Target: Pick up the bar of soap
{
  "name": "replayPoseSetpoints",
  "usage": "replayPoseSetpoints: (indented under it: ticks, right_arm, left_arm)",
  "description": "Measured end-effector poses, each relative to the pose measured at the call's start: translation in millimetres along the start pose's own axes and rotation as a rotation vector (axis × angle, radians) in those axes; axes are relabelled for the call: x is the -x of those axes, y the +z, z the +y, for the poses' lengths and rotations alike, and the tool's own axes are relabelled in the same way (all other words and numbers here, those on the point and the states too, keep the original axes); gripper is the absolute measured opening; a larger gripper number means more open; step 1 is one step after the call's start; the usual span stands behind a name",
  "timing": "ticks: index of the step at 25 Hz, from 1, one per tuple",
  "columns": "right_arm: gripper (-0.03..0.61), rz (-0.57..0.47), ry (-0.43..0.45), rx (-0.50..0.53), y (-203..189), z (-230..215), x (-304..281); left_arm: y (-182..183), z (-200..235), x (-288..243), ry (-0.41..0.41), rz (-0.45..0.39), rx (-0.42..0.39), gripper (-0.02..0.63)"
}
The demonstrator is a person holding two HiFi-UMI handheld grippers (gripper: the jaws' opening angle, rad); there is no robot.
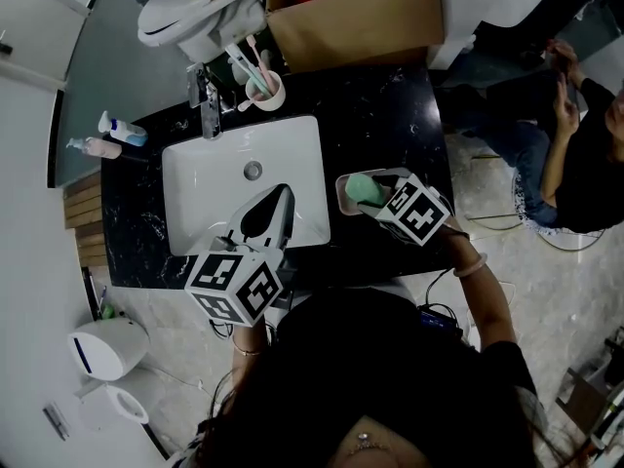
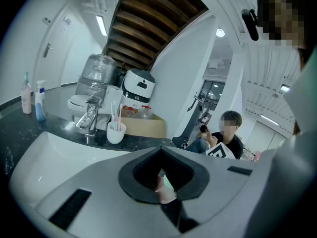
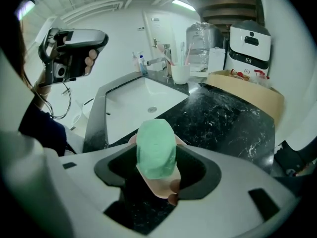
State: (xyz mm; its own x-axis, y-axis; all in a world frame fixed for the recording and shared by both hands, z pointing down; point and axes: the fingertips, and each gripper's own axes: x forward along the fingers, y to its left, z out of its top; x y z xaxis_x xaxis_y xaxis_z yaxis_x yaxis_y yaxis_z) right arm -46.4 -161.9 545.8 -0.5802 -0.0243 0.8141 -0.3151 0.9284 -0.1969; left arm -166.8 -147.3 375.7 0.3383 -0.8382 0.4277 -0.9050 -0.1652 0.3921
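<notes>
The green bar of soap (image 3: 156, 150) lies in a pink soap dish (image 3: 161, 190) on the black counter right of the sink; in the head view the soap (image 1: 363, 187) and the dish (image 1: 343, 195) show there too. My right gripper (image 3: 156, 145) has a jaw tip against each side of the bar, which still rests in the dish. In the head view the right gripper (image 1: 376, 201) reaches in from the right. My left gripper (image 1: 284, 193) hangs over the sink's front right corner with its jaws together and nothing in them; the left gripper (image 2: 161, 150) points toward the dish.
A white sink (image 1: 195, 188) with a chrome tap (image 1: 209, 105) sits in the counter. A cup of toothbrushes (image 1: 263, 91) and a cardboard box (image 1: 356, 18) stand behind it. Two bottles (image 1: 112, 136) stand at the left. A seated person (image 1: 575, 154) is at the right.
</notes>
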Motion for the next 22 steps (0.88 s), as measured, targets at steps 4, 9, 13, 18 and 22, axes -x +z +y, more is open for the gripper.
replayPoseSetpoints:
  ticks: [4,9,13,18,22]
  right_arm:
    - [0.250,-0.045,-0.016,-0.064,1,-4,4]
    - [0.250,-0.106,-0.029,-0.138,4,-7,11]
    - [0.250,-0.137,-0.036,-0.180,4,-6,15]
    - [0.250,-0.172,-0.031,-0.234,1,-2,20]
    - [0.250,-0.196,-0.035,-0.271,-1,0,24]
  left_arm:
    - [-1,-6,1,-0.015,0.001,-0.003,0.005]
    - [0,-10,2,-0.028,-0.005,-0.012,0.006]
    - [-1,-14,3,-0.041,-0.003,-0.021,0.006]
    - [0,-19,5,-0.056,-0.004,-0.028,0.006]
    - [-1,-21,5,-0.065,-0.002,-0.030,0.006]
